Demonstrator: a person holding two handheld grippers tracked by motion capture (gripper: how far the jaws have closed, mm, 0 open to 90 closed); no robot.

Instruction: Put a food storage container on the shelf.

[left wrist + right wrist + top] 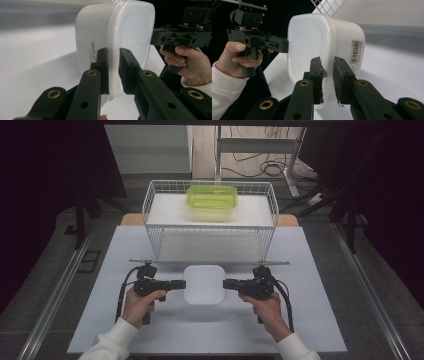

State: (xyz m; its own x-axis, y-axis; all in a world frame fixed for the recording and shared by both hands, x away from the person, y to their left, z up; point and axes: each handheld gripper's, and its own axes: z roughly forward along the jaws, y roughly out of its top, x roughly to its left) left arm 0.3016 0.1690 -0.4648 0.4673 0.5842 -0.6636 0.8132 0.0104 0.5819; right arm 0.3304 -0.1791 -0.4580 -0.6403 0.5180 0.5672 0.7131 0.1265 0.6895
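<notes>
A white plastic container (204, 284) with a translucent lid (130, 30) is in the middle of the white table top. My left gripper (184, 284) comes in from its left side, and its jaws are shut on the lid's rim (113, 72). My right gripper (224, 283) holds the opposite rim in the same way (327, 80). A barcode label (355, 51) marks the container's wall. Each gripper view shows the other hand and its gripper across the lid. I cannot tell whether the container rests on the table or hangs just above it.
A white wire rack (150, 210) stands behind the container, with a green lidded box (212, 197) on its top shelf and an open lower shelf. The white table top (310, 310) spreads on both sides. Dark floor and cables lie beyond.
</notes>
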